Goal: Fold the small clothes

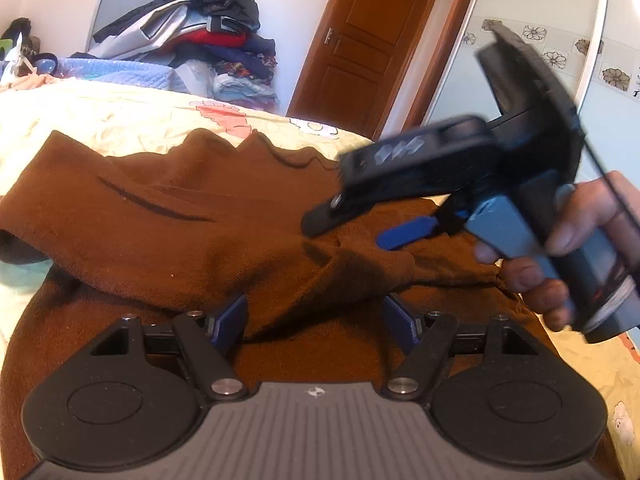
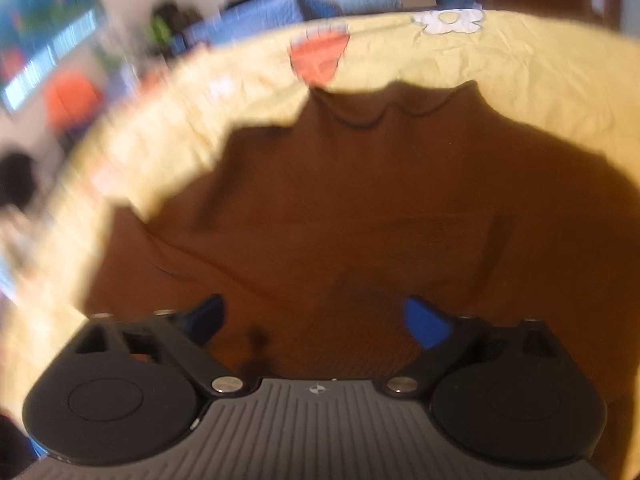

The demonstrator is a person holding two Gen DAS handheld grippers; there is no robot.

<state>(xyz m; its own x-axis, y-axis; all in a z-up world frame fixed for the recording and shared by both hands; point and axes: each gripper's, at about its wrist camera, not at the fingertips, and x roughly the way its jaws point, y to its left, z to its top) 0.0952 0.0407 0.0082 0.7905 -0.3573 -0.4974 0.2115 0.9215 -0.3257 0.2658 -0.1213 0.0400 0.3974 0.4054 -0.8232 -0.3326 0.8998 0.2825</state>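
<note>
Soft, fuzzy brown garment (image 1: pixel 168 216) on crinkled yellow bedsheet (image 1: pixel 100 120), both tools (image 1: pixel 316 320) (image 2: pixel 316 320) spread wide, gripping nothing.

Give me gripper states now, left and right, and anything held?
Left gripper: open, jaws apart over the brown garment, nothing clamped.
Right gripper: open, jaws wide above the same garment, holding nothing.

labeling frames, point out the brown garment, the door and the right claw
brown garment (image 1: pixel 168 240): left wrist view, folded sleeve
door (image 1: pixel 356 40): left wrist view, upper panel
right claw (image 2: pixel 316 322): right wrist view, midway between its fingertips
</note>
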